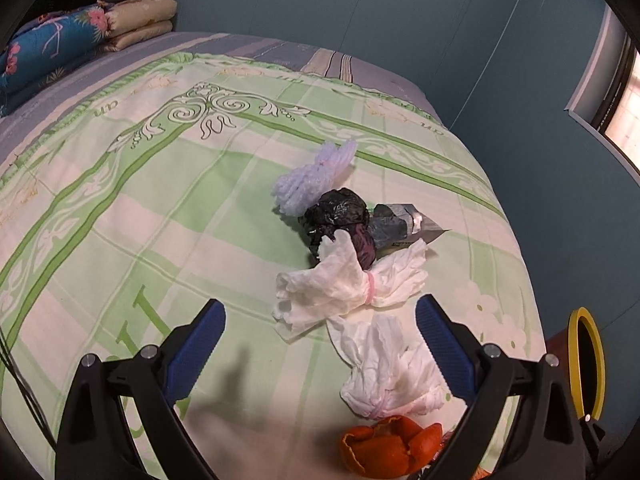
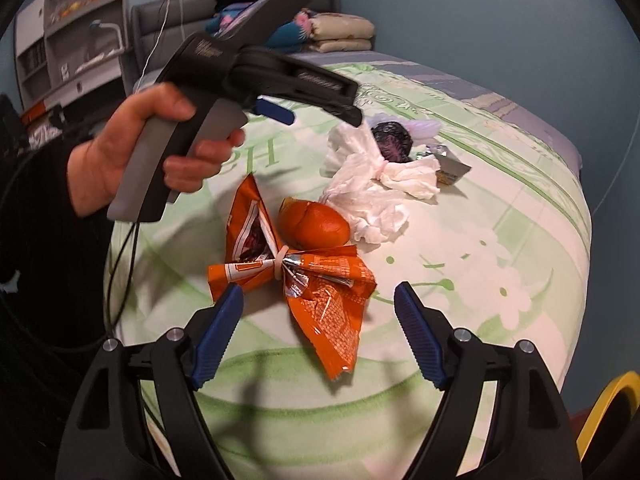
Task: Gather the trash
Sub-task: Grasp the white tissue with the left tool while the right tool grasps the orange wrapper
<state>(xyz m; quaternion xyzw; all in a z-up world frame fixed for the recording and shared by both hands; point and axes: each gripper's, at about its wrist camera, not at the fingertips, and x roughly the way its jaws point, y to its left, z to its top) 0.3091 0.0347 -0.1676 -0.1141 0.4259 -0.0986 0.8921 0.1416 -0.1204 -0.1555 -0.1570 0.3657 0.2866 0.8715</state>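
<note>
Trash lies on a green-patterned bed [image 1: 160, 208]. In the left wrist view I see two white tissue bundles [image 1: 352, 284] [image 1: 384, 376], an orange peel [image 1: 390, 446], a black crumpled bag [image 1: 336, 212], a white foam net [image 1: 316, 178] and a grey foil wrapper [image 1: 400, 220]. My left gripper [image 1: 320, 340] is open and empty, hovering above the tissues. In the right wrist view an orange snack wrapper [image 2: 312, 284] lies beside the orange peel [image 2: 314, 224] and the tissues [image 2: 372, 184]. My right gripper [image 2: 318, 320] is open and empty above the snack wrapper. The left gripper also shows there [image 2: 316, 110], held by a hand.
A yellow-rimmed bin [image 1: 586, 364] stands beside the bed at the lower right, also in the right wrist view [image 2: 612, 408]. Folded blankets and pillows [image 1: 80, 36] lie at the head of the bed. Shelves [image 2: 68, 28] stand behind the bed. Blue walls surround it.
</note>
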